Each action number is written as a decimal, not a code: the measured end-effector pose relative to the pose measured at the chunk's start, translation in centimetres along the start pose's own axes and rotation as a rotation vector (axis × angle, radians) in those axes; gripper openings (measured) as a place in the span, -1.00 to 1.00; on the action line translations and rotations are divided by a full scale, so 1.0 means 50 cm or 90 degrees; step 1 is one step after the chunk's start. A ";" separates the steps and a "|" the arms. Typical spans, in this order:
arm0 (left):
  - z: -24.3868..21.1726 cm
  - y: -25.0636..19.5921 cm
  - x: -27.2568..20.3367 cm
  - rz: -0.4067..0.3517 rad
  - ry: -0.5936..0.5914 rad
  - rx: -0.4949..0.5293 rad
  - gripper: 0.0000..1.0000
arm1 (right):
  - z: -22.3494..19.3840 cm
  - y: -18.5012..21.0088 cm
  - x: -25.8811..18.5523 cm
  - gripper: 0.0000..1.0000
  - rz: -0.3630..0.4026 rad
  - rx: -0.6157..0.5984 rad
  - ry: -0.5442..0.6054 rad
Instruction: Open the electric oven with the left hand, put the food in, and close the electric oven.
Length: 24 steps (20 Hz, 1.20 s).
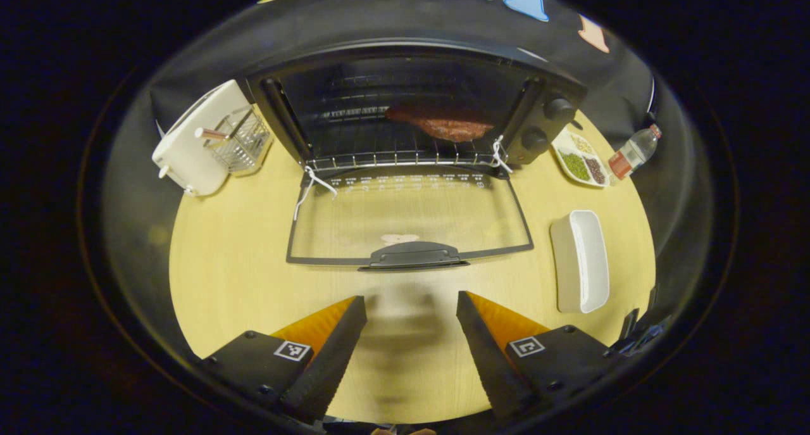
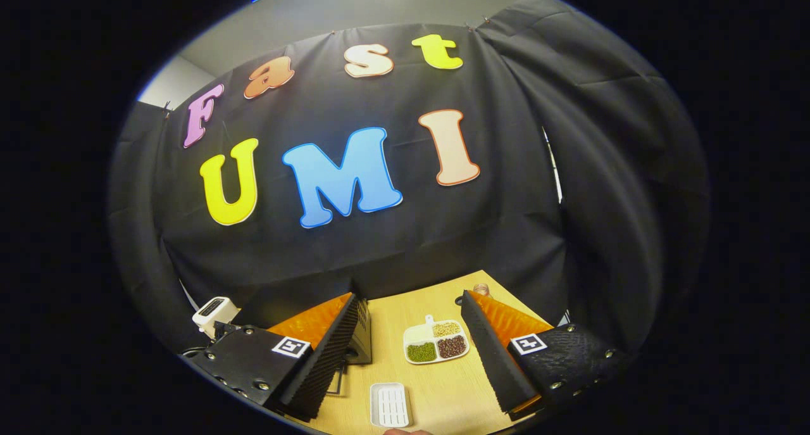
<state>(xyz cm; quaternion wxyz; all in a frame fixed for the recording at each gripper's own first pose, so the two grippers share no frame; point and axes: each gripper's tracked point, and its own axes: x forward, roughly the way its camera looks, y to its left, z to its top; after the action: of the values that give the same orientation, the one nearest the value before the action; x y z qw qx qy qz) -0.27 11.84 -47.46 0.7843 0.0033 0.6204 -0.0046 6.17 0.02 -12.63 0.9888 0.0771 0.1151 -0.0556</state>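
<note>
The electric oven [image 1: 417, 115] stands at 12 o'clock, its glass door [image 1: 410, 216] folded flat onto the table [image 1: 228, 264], a piece of meat [image 1: 446, 126] on the rack. The left gripper [image 1: 411, 324] and the right gripper [image 2: 411, 334] both gape apart, holding nothing.

no brand or number can be read. the oven door [image 1: 410, 223] carries a row of small white marks along its top edge, too blurred to make out. each finger block of the left gripper [image 1: 411, 308] and right gripper [image 2: 410, 305] bears a square black-and-white marker. the bottle [image 1: 633, 151] has a red label, unreadable.
</note>
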 end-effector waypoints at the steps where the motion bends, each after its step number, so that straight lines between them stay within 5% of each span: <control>1: -0.007 0.005 0.012 0.004 0.014 -0.003 0.96 | -0.003 -0.008 0.001 0.99 -0.006 0.004 0.002; 9: 0.000 0.012 0.063 -0.003 0.049 -0.006 0.96 | -0.017 -0.045 -0.009 0.99 -0.044 0.012 0.012; 24: 0.019 0.026 0.094 0.017 0.058 0.005 0.95 | -0.035 -0.031 -0.024 0.99 -0.042 0.018 0.025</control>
<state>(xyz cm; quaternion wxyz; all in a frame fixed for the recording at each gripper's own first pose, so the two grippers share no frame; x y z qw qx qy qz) 1.75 13.12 -51.82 0.7551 0.0153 0.6554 0.0035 4.42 -1.08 -14.24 0.9828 0.0885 0.1359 -0.0883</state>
